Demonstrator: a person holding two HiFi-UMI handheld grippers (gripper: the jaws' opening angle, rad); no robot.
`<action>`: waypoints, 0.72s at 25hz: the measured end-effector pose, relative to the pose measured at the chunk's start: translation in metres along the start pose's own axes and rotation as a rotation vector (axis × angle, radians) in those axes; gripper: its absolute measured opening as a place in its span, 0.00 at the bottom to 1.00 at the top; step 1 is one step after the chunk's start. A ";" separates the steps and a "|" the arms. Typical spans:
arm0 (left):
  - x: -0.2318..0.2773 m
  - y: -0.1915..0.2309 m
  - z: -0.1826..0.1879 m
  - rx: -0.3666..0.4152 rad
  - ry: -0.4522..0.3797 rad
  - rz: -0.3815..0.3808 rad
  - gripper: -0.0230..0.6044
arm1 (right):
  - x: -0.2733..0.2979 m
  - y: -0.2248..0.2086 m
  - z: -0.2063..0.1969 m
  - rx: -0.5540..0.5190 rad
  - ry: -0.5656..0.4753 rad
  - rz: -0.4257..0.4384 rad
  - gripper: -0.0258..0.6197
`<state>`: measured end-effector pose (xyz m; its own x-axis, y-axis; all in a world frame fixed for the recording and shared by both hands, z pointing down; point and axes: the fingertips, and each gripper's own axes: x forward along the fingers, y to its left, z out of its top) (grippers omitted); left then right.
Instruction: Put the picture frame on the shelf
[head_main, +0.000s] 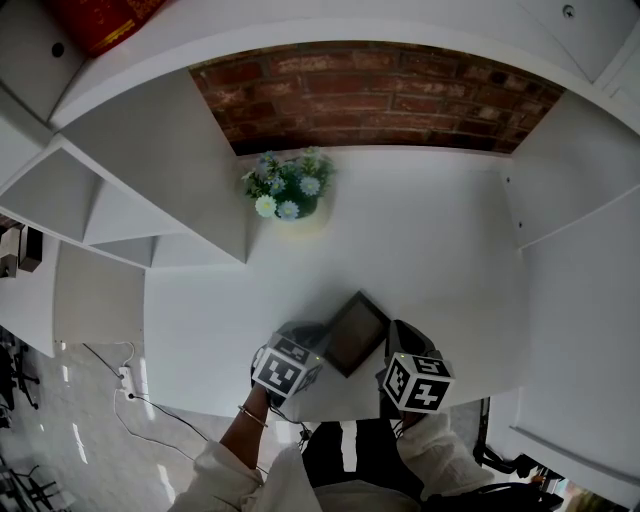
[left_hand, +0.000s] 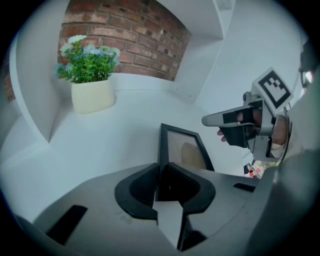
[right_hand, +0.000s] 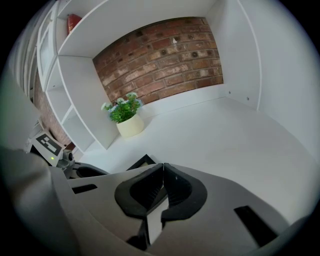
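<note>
The picture frame is on the desk near its front edge. The left claw is at the frame's left edge, which sits between its jaws, and the right claw is just beside the frame's right. Behind the frame and to its left, well apart, a potted plant sits on the desk before the back wall, and shelf compartments lie farther left.

Left gripper, right gripper: grey bodies, black jaws, black-white marker cubes. Cream sleeves, wrist bracelet.
</note>
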<state>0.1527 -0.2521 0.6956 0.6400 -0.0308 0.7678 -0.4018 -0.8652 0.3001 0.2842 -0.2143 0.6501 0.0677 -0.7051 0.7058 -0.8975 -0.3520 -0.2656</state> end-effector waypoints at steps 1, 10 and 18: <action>-0.002 0.001 0.001 -0.007 -0.009 0.011 0.14 | -0.001 0.000 0.001 -0.004 -0.003 -0.001 0.08; -0.029 0.007 0.013 -0.055 -0.120 0.098 0.14 | -0.018 0.010 0.008 -0.019 -0.040 0.005 0.08; -0.051 0.004 0.009 -0.070 -0.162 0.135 0.14 | -0.034 0.017 0.006 -0.029 -0.060 0.011 0.08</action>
<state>0.1243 -0.2590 0.6526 0.6719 -0.2292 0.7043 -0.5321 -0.8108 0.2438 0.2695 -0.2001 0.6175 0.0827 -0.7450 0.6619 -0.9105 -0.3265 -0.2537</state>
